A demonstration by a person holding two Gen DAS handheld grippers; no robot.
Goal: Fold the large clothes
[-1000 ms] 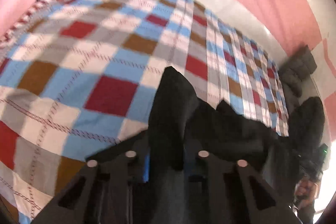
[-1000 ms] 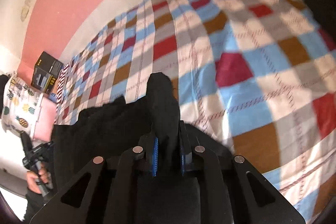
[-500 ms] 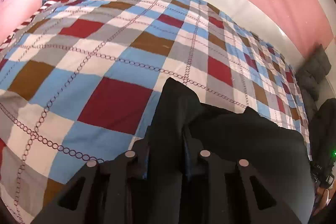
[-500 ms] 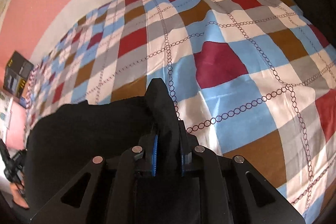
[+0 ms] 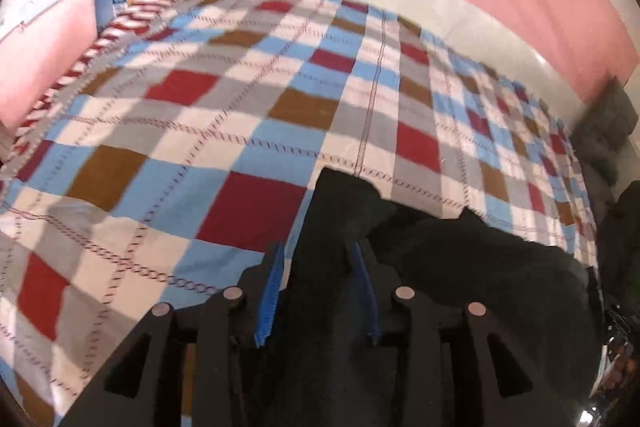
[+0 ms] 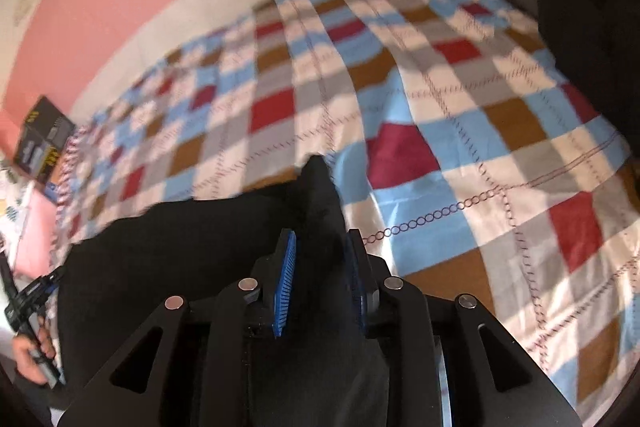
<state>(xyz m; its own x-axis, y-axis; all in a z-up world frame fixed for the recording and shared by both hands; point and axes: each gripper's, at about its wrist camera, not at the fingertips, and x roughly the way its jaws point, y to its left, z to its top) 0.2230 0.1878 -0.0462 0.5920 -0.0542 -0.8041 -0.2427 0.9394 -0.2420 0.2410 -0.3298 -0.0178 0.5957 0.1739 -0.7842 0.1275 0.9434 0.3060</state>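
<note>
Nearest you, both tongs are letting go. The left gripper [image 5: 316,291] has its jaws opening, the left pad plainly clear of the cloth, with a corner of the black garment [image 5: 460,267] standing between them. The right gripper [image 6: 320,279] is opening too — cloth between its jaws, a gap at the left pad. The garment lies on the near part of the checked bedspread [image 5: 240,99]. This looks like the release after laying out — next, back both tongs off cleanly, then regrip an edge to fold.
</note>
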